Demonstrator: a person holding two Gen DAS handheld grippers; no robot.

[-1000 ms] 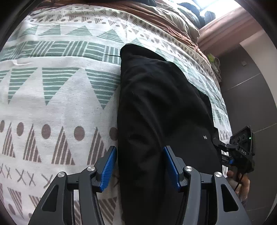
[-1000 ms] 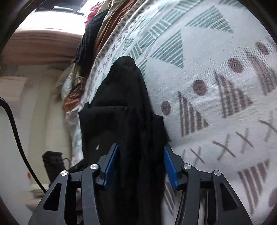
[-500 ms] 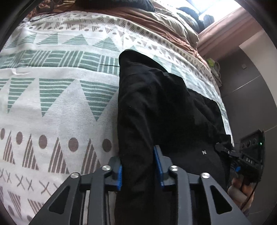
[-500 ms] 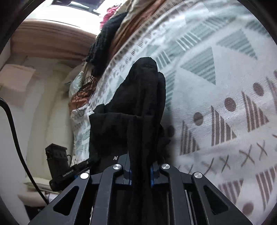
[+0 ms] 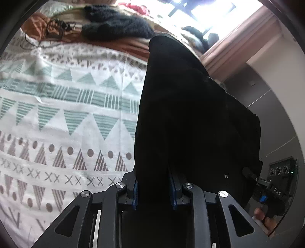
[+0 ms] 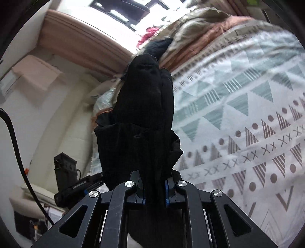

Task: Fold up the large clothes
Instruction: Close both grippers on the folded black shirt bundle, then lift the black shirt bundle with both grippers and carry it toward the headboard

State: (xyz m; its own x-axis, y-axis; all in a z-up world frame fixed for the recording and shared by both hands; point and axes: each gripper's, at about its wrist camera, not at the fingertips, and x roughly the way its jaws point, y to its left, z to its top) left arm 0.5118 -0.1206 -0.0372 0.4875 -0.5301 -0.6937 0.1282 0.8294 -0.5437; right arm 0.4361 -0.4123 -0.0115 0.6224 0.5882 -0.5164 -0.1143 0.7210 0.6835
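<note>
Stretching lengthwise away from the left wrist camera, a black garment [image 5: 186,114] runs toward the far end of a bed, above a patterned bedspread [image 5: 63,118]. The left gripper [image 5: 154,192], jaws just closed, clamps its near edge. A window [image 5: 207,11] glows beyond. From the right wrist, the right gripper [image 6: 154,192] pinches a bunched fold of the same garment [image 6: 144,106], which points away toward a wooden ledge [image 6: 80,38].

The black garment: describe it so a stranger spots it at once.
Find the bed's patterned cover with green triangles. The black garment stretches along its edge, pinched by the left gripper and right gripper. Unlike the knitted dark pile behind, it's smooth, with a tiny white logo.
</note>
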